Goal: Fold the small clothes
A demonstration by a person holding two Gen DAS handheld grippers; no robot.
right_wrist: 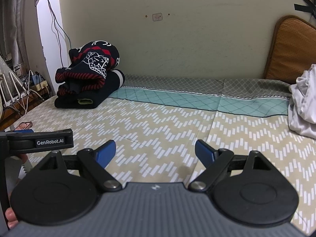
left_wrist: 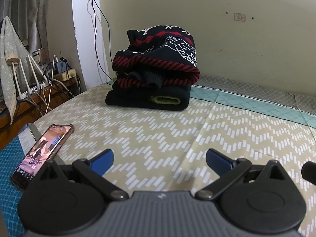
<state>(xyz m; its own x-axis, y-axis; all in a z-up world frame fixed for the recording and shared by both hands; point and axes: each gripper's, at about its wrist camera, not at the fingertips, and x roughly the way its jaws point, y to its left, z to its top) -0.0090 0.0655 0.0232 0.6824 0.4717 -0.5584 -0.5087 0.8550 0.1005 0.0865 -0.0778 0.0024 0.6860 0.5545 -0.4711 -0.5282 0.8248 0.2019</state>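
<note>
While both claws hang low over the bedsheet [right_wrist: 158, 122], we see the left gripper [left_wrist: 159, 159] w/ its blue fingers [left_wrist: 102, 161] spread wide, nothing btwn them, only the zigzag-print sheet below. Same for the right gripper [right_wrist: 155, 152]: jaws wide apart, empty, over bare sheet. In the right wrist view the left gripper's black body sits just beside ours at the left edge, so the two tools are side by side.

Just left of the left gripper we note a phone [left_wrist: 42, 154], screen lit, lying on the sheet near the bed's edge.

Further out, well apart from both claws, we find the stack of folded clothes [left_wrist: 154, 73]. It's ahead of the left gripper and slightly left of centre; from the right gripper it's far off to the upper left [right_wrist: 88, 79]. Bottom layer is a dark folded piece w/ a green cuff showing at its near end; its long axis runs roughly left-right in the left wrist view. On top sits a navy/red/white knit, bunched, striped hem facing us.

At the far right, a crumpled white garment [right_wrist: 302, 100] lies on the sheet, unfolded, well apart from the right gripper. Behind it an orange cushion [right_wrist: 290, 47] leans on the wall [right_wrist: 177, 39]. The stack also sits close to that wall, near the bed's far left corner.
</note>
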